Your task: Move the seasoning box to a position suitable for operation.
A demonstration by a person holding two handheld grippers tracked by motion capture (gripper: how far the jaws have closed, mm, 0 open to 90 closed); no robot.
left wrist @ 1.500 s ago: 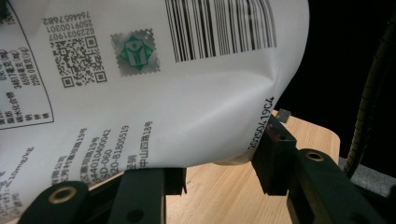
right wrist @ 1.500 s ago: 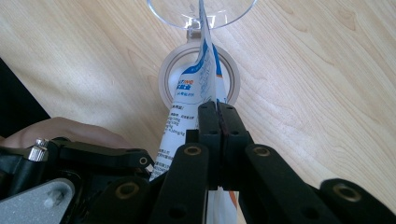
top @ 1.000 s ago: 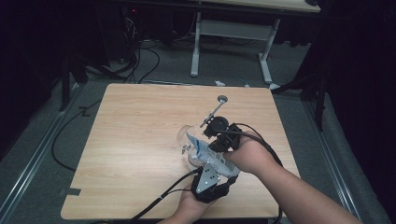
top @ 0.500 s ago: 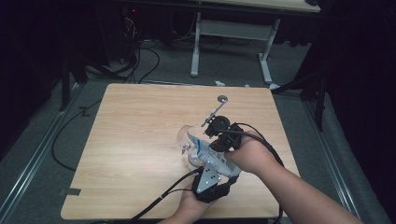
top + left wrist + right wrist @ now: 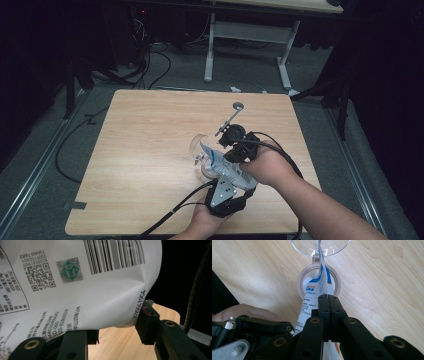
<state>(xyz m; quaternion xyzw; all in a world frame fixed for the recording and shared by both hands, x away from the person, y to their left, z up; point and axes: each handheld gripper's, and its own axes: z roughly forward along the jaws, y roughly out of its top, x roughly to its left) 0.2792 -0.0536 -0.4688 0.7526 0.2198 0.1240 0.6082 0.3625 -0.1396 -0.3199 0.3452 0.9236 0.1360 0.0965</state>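
Two hand-held grippers hold one white printed pouch (image 5: 226, 167) over the near right part of the wooden bench (image 5: 145, 145). Seen from above, the left hand-held gripper (image 5: 117, 332) grips the pouch's lower end, its jaws partway apart with the bag between them. By its own camera, the right hand-held gripper (image 5: 328, 302) pinches the pouch's thin upper edge, jaws pressed together. A clear jar (image 5: 318, 281) with its hinged lid (image 5: 320, 247) thrown open sits directly below the pouch's tip.
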